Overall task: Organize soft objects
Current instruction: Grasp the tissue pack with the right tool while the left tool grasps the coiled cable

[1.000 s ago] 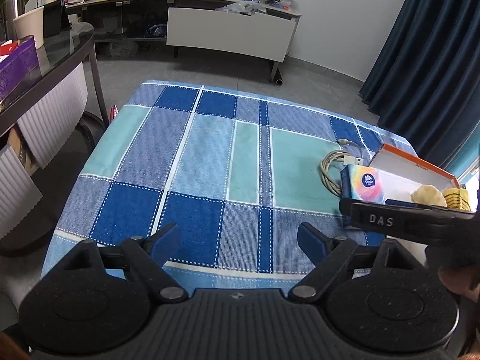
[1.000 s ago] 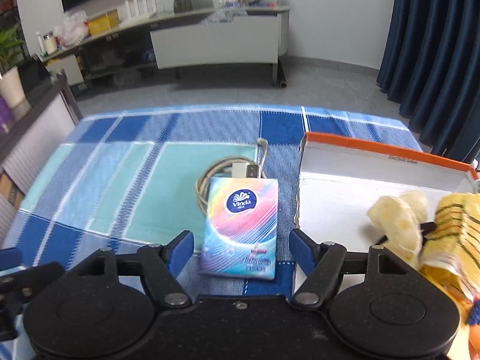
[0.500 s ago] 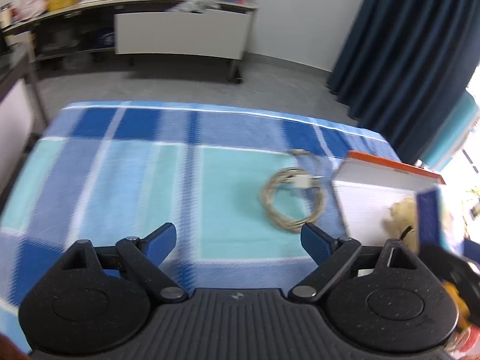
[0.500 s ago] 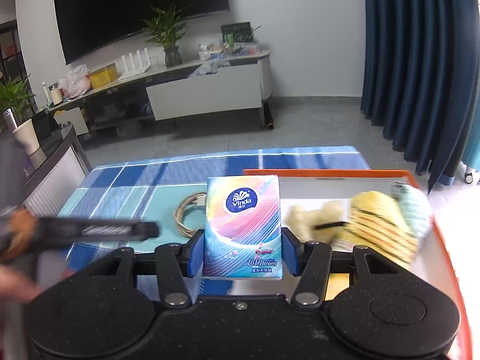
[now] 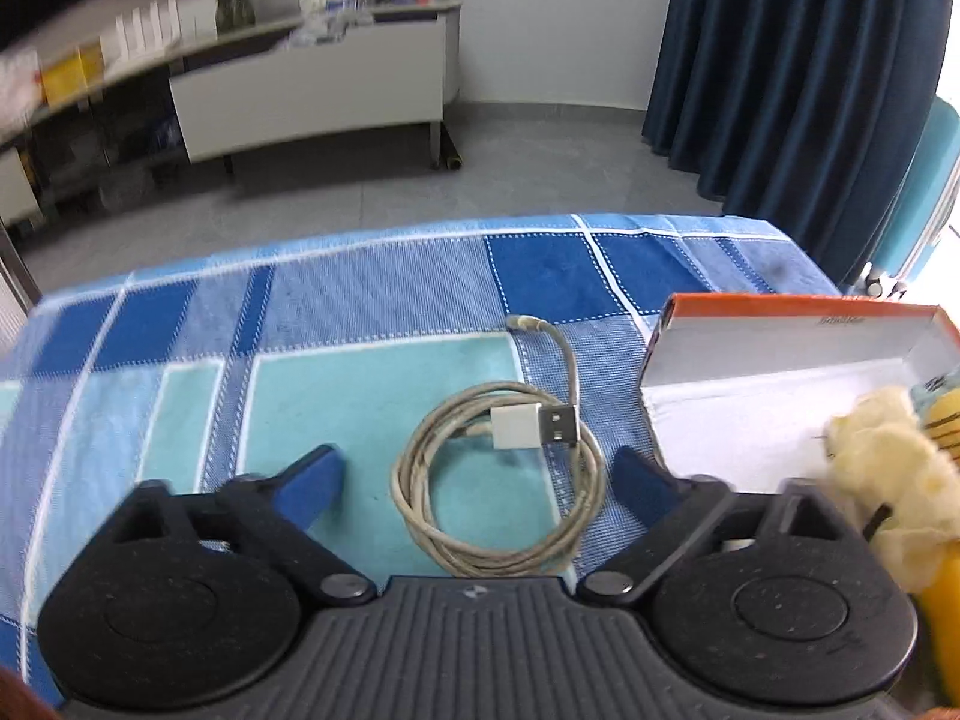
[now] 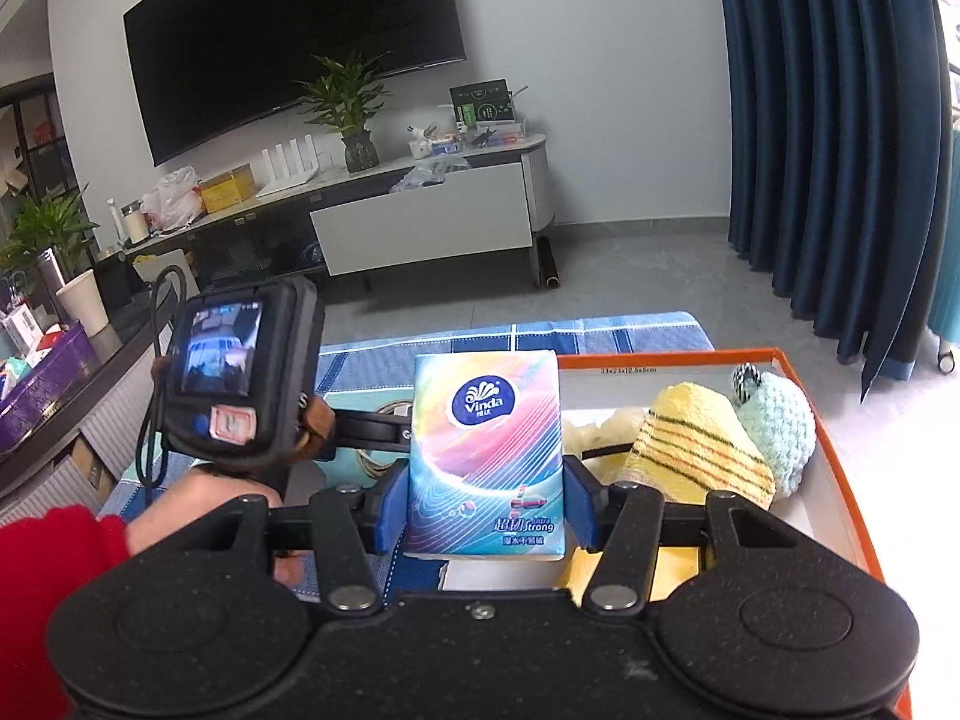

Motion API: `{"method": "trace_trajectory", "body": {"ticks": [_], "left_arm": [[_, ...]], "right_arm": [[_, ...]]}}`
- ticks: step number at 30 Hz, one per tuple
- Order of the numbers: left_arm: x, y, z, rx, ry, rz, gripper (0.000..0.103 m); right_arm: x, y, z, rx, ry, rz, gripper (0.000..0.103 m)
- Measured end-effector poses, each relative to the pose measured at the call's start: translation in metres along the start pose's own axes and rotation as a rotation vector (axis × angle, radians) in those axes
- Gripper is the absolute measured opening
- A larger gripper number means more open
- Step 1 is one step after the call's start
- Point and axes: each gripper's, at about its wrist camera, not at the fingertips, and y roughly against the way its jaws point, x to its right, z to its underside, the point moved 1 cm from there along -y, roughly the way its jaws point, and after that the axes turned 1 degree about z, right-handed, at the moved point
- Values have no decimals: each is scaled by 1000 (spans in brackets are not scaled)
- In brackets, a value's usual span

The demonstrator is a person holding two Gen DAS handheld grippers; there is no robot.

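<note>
Jaws of the right gripper (image 6: pixel 485 510) are clamped on the 2 long side edges of a Vinda tissue pack (image 6: pixel 486 456), which is held clear of the bench, upright, over the near left part of the orange-rimmed box (image 6: pixel 840 420). The pack's long axis runs vertically, logo uppermost, printed face toward the wrist camera. Inside the box lie a yellow striped knit toy (image 6: pixel 696 450), a pale green crocheted toy (image 6: pixel 780 420) and a cream plush piece (image 6: pixel 606 426). Jaws of the left gripper (image 5: pixel 480 480) stand wide and hold nothing, hovering just above a coiled USB cable (image 5: pixel 498 480) on the blue checked cloth (image 5: pixel 360 300) of the bench, beside the box. Step in hand, as judged: carrying the pack into the box. The next move calls for lowering it onto the free floor at the box's left, probably laid flat, then parting the jaws without disturbing the toys.
</note>
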Motion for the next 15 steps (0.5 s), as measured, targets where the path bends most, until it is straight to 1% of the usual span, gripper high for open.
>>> {"method": "trace_trajectory", "body": {"ticks": [1,2,4,8,15], "left_arm": [[0,4,1,10,-8,11,73],[-2,8,1,11,-12,23,72],[-7,14,3,0,-3,55,72],[-18,40,13,24,22,41,71],[-32,113,33,73,49,-6,71]], "right_arm": [[0,0,0,-1,0,3,63],[0,1,1,-4,1,2,63],[0,1,1,-2,-4,-2,63],[-3,2,0,-4,-2,-7,63],[-16,10,6,-10,25,-26,63]]}}
